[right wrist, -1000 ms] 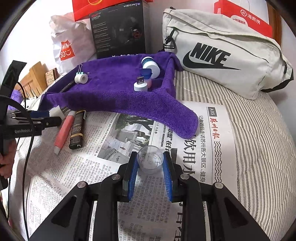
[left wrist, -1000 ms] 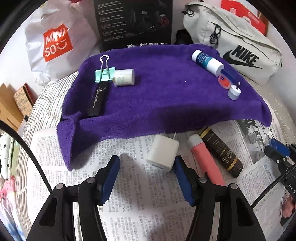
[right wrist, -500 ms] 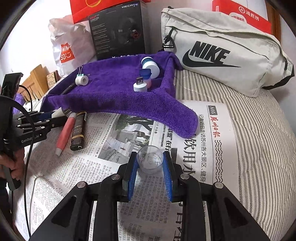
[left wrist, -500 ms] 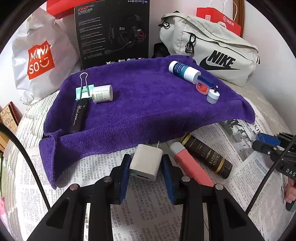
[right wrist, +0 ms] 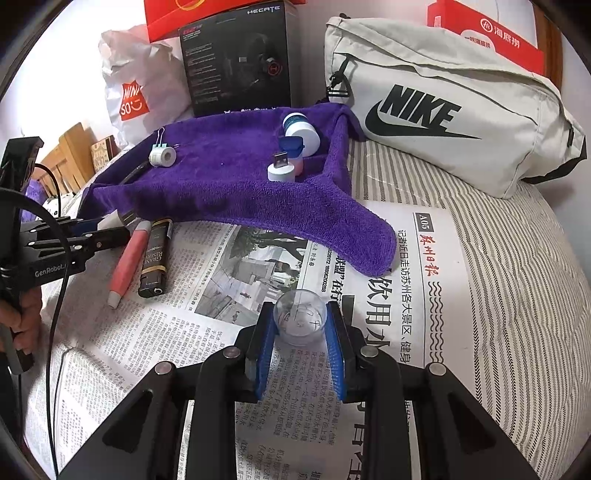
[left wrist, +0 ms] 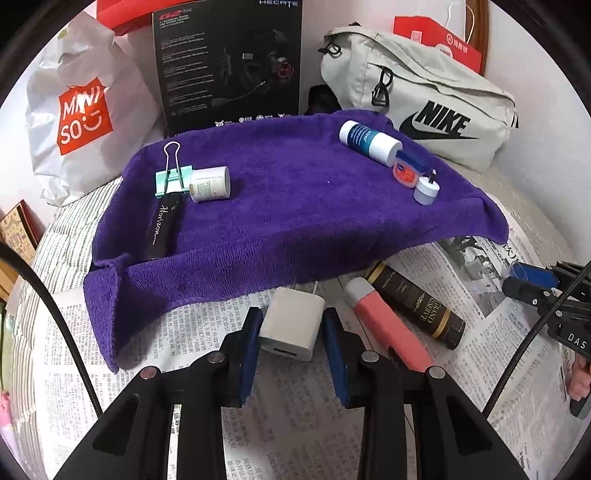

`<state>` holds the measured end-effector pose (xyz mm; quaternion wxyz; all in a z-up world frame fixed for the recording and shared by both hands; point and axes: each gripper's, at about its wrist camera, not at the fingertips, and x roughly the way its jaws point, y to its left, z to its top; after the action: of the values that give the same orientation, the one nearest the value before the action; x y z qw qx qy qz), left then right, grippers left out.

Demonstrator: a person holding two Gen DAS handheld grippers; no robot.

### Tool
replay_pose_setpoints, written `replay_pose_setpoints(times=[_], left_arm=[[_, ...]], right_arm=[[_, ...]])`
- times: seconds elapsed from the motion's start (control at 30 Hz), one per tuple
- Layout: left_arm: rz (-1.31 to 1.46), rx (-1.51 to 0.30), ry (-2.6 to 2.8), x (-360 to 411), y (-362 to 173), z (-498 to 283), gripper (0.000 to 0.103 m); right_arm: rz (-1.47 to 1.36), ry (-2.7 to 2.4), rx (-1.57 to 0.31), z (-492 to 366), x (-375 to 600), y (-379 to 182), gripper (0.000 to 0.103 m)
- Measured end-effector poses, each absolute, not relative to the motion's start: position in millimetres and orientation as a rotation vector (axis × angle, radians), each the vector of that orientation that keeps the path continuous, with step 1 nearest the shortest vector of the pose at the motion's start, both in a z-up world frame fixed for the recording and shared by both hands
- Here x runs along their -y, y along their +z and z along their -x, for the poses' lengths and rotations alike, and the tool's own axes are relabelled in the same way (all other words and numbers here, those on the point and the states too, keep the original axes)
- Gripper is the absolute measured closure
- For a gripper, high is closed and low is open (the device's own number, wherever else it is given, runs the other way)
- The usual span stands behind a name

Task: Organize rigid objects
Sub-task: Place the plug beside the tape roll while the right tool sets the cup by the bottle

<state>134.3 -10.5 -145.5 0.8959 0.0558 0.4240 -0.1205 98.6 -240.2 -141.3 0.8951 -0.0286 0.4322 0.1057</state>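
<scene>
Red box [right wrist: 487,33] cut off at top edge; black pen [right wrist: 135,173] mostly hidden behind towel fold [right wrist: 177,199].

1. Both views were evenly and fairly brightly lit by soft, diffuse light; no lamp or window showed.
2. Shadows were soft: a dark band lay under the front edge of the purple towel [left wrist: 295,221], and a faint one sat below the clear cup [right wrist: 301,321] in the lower centre of the right wrist view.
3. The white wall at the upper left of both frames was nearly washed out.
4. Fisheye distortion bowed straight lines strongly toward the edges, and black vignetting filled all four corners.
5. Focus was sharp at centre; newspaper [right wrist: 221,332] print stayed legible, softening slightly toward the rim.
</scene>
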Motion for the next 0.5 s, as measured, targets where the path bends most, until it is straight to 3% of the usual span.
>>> replay_pose_setpoints(times=[0.5], left_arm=[[-0.013,-0.852,-0.259,-26.6,-99.4,-116.8,0.071]], right_arm=[[0.066,0.315,-0.874,-99.8,231.5,-108.1,0.076]])
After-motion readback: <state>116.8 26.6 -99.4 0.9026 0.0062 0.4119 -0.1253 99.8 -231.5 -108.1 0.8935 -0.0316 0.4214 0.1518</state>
